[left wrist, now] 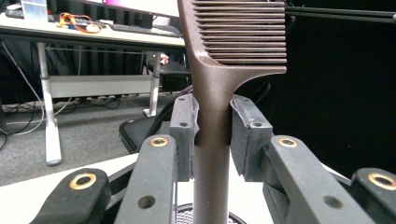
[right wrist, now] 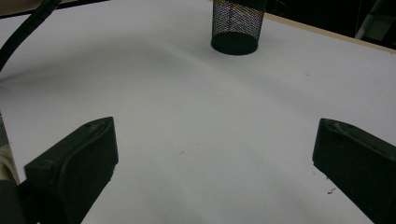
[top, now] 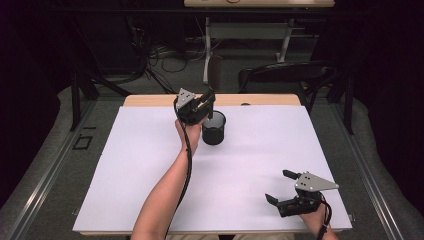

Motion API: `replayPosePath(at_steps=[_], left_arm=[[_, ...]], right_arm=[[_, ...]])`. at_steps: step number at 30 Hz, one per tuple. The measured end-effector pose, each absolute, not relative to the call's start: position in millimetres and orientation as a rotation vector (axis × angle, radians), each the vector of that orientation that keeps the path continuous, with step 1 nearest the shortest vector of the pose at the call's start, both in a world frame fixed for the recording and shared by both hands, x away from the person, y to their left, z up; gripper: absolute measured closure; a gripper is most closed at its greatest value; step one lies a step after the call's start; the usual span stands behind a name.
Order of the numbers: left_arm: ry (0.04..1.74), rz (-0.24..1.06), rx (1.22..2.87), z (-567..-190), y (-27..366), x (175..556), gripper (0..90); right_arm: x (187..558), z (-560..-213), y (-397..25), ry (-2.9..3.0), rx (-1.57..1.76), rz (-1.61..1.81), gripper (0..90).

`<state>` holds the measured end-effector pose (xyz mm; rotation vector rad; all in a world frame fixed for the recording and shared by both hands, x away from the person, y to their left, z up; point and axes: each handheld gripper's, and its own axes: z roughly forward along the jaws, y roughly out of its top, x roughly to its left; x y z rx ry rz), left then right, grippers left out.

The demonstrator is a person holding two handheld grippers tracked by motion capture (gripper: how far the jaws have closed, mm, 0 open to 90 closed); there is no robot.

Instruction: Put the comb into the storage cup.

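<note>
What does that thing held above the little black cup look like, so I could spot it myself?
Start at the white table and find the black mesh cup near its far edge. Right above the cup, the left tongs are shut on a brown comb, held upright by its handle. Its row of fine teeth at the top sets it apart.

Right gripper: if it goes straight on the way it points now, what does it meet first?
Probably the black mesh cup, far ahead and slightly left of centre; the white table lies bare before the open right gripper. Depth is unclear.
</note>
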<state>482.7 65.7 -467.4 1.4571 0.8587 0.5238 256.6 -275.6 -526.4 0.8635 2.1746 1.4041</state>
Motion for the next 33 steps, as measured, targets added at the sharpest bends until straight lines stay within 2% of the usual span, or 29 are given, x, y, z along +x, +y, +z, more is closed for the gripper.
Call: replayPosePath(at_steps=[33], left_arm=[[0.879, 0.520, 1.494, -483, 62, 483, 72.3]], right_arm=[[257, -527, -275, 2.175, 0.868, 1.406, 0.0]])
